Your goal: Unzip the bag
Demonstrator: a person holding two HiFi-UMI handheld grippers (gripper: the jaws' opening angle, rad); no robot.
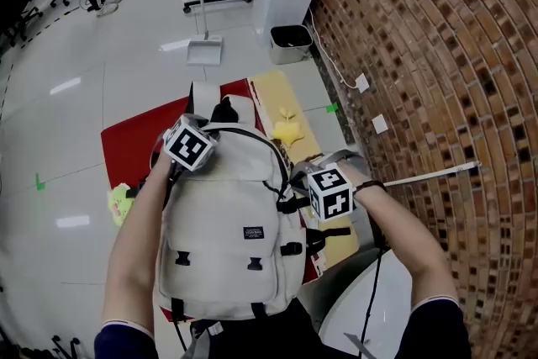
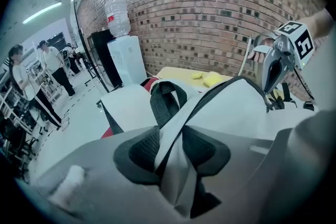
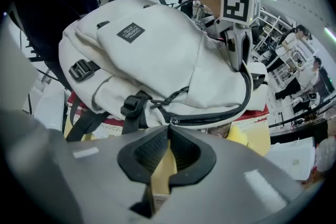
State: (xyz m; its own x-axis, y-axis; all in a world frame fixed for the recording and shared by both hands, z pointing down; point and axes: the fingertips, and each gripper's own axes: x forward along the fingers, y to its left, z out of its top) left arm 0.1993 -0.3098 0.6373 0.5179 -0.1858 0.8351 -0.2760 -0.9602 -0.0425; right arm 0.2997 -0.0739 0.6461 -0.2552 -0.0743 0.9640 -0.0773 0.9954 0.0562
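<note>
I'm bracing the soft, floppy backpack (image 1: 231,223) at six o'clock on the counter (image 1: 130,143). The left gripper (image 2: 170,136) fingers are clamping its top fabric, and the right gripper (image 3: 168,131) fingers are pinching the zipper pull (image 3: 170,121).

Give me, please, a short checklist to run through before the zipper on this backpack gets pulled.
1. Right hand-held gripper on the zipper pull: ok, its jaws are pinched together on it.
2. Left hand-held gripper bracing the backpack: ok, it clamps a fold of white fabric by the top handle.
3. Zipper track free ahead: ok, nothing lies across its visible curve.
4. Side buckle clear of the pull: cannot tell, it sits close beside it.
5. Backpack supported: ok, it rests on the red cloth.
</note>
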